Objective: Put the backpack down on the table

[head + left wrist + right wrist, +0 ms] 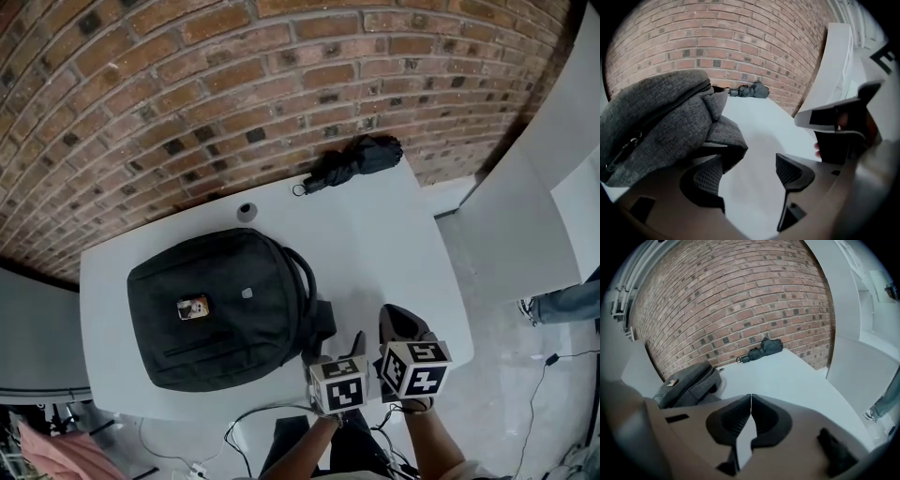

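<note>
The backpack lies flat on the white desk, front panel up, on the near left part of the top. A folded umbrella sits well apart from it, over by the brick wall. The left gripper has its jaws spread wide with only bare desk between them, and a padded strap bulges just beside one pad, not pinched. The right gripper hangs near it over the desk's front edge, jaws pressed together on nothing. To my eye that bag is soft, woven stuff: it slumps, it would fold wherever it's lifted, and the weave should give the pads good bite. It looks only partly filled, so probably no great weight and nothing brittle. For another hold I'd go for the carry loop or that thick strap, not the flat front panel.
</note>
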`<state>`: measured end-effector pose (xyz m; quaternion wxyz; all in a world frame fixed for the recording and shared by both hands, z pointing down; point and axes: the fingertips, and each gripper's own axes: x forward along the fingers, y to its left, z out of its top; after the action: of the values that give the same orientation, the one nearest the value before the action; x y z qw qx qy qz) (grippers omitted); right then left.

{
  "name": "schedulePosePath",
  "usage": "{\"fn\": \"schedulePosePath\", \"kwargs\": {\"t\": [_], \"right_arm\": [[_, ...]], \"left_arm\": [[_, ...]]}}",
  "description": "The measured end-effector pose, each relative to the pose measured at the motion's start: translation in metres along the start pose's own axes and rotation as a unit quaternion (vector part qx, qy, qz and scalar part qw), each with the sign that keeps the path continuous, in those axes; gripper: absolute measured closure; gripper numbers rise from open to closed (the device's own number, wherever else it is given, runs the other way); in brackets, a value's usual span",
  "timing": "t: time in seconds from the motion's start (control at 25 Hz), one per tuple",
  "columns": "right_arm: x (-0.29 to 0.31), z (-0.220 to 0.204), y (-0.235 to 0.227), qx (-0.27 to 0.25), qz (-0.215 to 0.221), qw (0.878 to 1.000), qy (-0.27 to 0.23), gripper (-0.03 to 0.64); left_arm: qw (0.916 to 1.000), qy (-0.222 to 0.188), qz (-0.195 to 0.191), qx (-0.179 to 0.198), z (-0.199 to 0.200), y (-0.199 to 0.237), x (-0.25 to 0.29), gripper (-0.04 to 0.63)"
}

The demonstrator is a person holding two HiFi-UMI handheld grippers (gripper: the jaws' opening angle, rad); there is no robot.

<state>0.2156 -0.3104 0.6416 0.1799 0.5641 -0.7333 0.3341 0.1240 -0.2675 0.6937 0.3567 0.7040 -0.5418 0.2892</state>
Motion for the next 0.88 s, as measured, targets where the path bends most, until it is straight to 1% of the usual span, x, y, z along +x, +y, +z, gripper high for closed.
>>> {"fn": "schedulePosePath", "kwargs": {"t": [0.16,0.32,0.52,0.68,0.8,0.88], "right_arm": [[0.0,-0.005,-0.004,0.003,-0.003,1.0,0.003,0.586],[-0.004,-0.003,-0.006,0.003,-0.008,1.0,0.001,0.586],[-0.011,-0.002,-0.004,0.003,-0.009,1.0,-0.003,0.586],[-0.021,-0.003,0.002,0.001,-0.007,1.0,-0.004,0.586],[-0.028,-0.001,0.011,-0.002,0.001,1.0,-0.007,0.586],[-0.033,0.004,0.019,-0.006,0.008,1.0,-0.013,0.586]], "left_arm": [[0.9997,0.002,-0.017,-0.016,0.003,-0.003,-0.003,0.245],[0.9993,0.004,-0.03,-0.022,0.003,-0.004,-0.012,0.245],[0.9992,0.003,-0.037,-0.013,0.003,-0.007,-0.024,0.245],[0.9981,-0.002,-0.062,0.004,0.005,-0.016,-0.042,0.245],[0.9968,-0.017,-0.076,0.015,0.008,-0.021,-0.062,0.245],[0.9954,-0.033,-0.089,0.011,0.012,-0.024,-0.075,0.247]]}}
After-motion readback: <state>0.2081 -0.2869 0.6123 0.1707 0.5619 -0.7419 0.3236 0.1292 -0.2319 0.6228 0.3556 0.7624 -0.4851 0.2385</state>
